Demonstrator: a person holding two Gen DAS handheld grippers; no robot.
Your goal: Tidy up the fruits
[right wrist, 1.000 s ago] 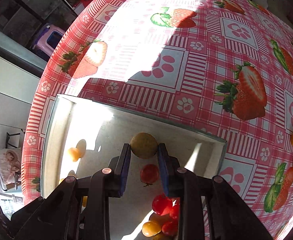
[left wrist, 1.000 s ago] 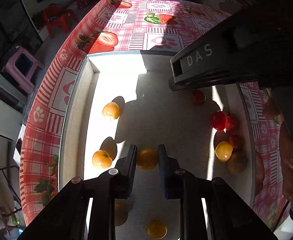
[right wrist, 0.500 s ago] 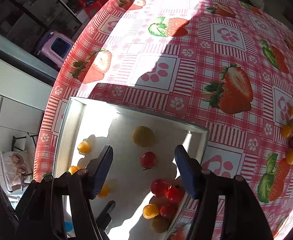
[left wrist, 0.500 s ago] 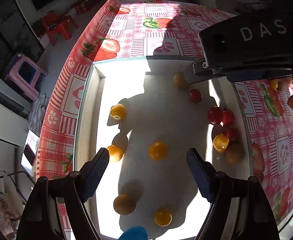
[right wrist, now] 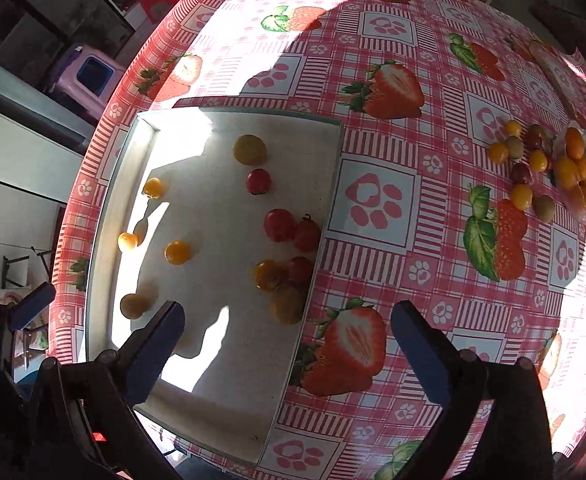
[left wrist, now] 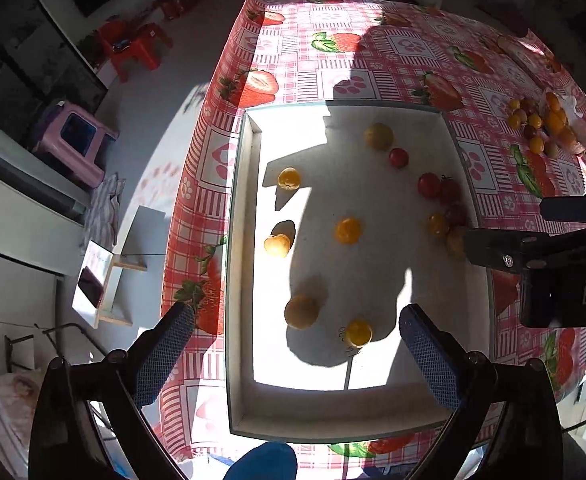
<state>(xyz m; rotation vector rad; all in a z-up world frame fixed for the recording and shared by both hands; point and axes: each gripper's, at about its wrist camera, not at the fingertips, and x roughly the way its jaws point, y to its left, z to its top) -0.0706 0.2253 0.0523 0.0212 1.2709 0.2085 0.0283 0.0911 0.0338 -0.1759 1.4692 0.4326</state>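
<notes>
- Presently, in the left wrist view, the left tongs stand wide apart with nothing between the pads; their jaws have just been opening, and the yellow fruit they stood around lies free in the middle of the white tray.
- Four more yellow fruits sit toward the tray's 9 and 6 o'clock side, among them one near the bottom; the red fruits cluster at the 3 o'clock wall.
- At 3 o'clock the other tool shows only as a dark body, so its jaws cannot be read from here.
- Next, in the right wrist view, the right tongs also gape, having just been opening, with no fruit between them; they hang over the tray's right rim and the strawberry-print tabletop.
- A large yellow-green fruit rests near the tray's far wall, with a red one just below it.
- The unsorted pile waits at 2 o'clock, well apart from the tray; some pieces beside a clear wrapper are, I think, kumquats, though glare blurs them.
- Likely next step: fetch another fruit from that pile. Approach from above, straddle one piece at the pile's edge, close gently, and set it down beside its own colour.
</notes>
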